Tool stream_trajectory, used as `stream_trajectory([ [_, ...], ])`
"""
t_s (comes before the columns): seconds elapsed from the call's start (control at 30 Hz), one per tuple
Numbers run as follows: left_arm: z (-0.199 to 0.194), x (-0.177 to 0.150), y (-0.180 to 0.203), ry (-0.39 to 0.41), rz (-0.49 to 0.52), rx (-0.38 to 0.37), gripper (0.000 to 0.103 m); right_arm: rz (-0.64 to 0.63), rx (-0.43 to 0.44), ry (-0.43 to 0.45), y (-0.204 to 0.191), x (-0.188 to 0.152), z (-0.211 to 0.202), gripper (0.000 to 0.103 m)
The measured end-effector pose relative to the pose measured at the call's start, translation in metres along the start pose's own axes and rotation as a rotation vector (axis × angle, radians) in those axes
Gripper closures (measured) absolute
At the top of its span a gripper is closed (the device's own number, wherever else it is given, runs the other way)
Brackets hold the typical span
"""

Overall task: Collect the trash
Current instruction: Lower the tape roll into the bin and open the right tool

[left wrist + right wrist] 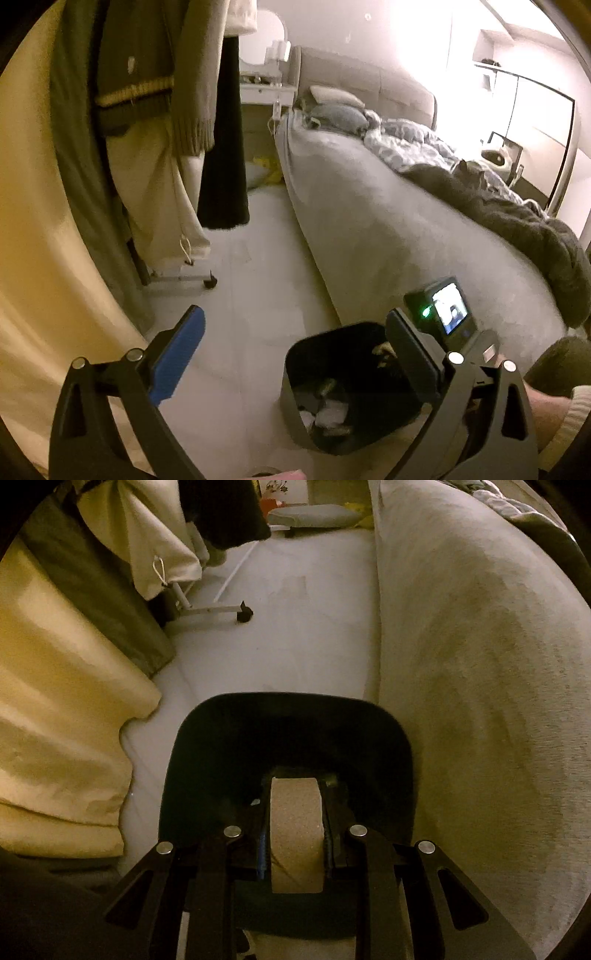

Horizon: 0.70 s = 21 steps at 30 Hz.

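Over the black bin (288, 738) by the bed, the right gripper (295, 834) is clamped on a cardboard roll (294, 830), lined up to drop. Left gripper (295, 350) hangs wide open, holding nothing.

A: The right claw (294, 834) covers most of the cardboard roll (294, 830); its pads press both sides, so only the top band shows.

B: And the bin (288, 738)? In the right wrist view its inside is black; nothing in it can be made out. Its near rim is hidden under the claw's arms.

A: In the left wrist view the bin's (295, 391) contents are pale crumpled bits, too blurred to name. The left claw's right finger (410, 354) cuts across its rim.

B: The bed (369, 229) runs off the right edge. A dark shape (465, 173) on it is too soft to identify.

A: The hanging clothes (147, 74) are cropped at the top.
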<state>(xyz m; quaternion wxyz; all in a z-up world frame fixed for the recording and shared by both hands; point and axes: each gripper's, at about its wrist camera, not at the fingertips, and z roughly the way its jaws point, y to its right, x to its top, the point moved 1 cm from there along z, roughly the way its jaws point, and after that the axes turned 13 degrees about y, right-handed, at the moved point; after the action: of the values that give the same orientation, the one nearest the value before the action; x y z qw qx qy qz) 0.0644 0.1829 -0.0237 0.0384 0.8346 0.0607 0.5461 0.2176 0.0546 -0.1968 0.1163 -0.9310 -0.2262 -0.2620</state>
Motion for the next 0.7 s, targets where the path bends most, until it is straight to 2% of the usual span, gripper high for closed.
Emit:
stream_trajectory([
  [0.03, -0.003, 0.003, 0.001, 0.012, 0.003, 0.003, 0.003, 0.002, 0.001, 0.0, 0.0, 0.0, 0.001, 0.072],
  [0.07, -0.006, 0.005, 0.003, 0.03, 0.016, 0.01, 0.003, 0.01, 0.004, 0.005, 0.001, 0.0, 0.001, 0.051],
  [0.1, -0.011, 0.009, 0.005, 0.057, 0.03, 0.024, 0.003, 0.018, 0.007, 0.013, 0.002, 0.0, 0.001, 0.035],
  [0.33, -0.034, 0.02, 0.017, 0.14, 0.061, 0.04, 0.003, 0.037, 0.013, 0.03, 0.008, -0.007, -0.003, 0.027],
  [0.43, -0.043, 0.022, 0.02, 0.157, 0.053, 0.043, 0.003, 0.044, 0.032, 0.05, 0.007, -0.008, -0.011, 0.018],
  [0.63, -0.056, 0.023, 0.027, 0.172, 0.041, 0.04, 0.003, -0.003, 0.04, 0.156, 0.002, -0.002, -0.054, 0.01],
  [0.7, -0.061, 0.026, 0.029, 0.18, 0.033, 0.045, 0.003, -0.018, 0.039, 0.199, 0.0, 0.0, -0.072, 0.004],
])
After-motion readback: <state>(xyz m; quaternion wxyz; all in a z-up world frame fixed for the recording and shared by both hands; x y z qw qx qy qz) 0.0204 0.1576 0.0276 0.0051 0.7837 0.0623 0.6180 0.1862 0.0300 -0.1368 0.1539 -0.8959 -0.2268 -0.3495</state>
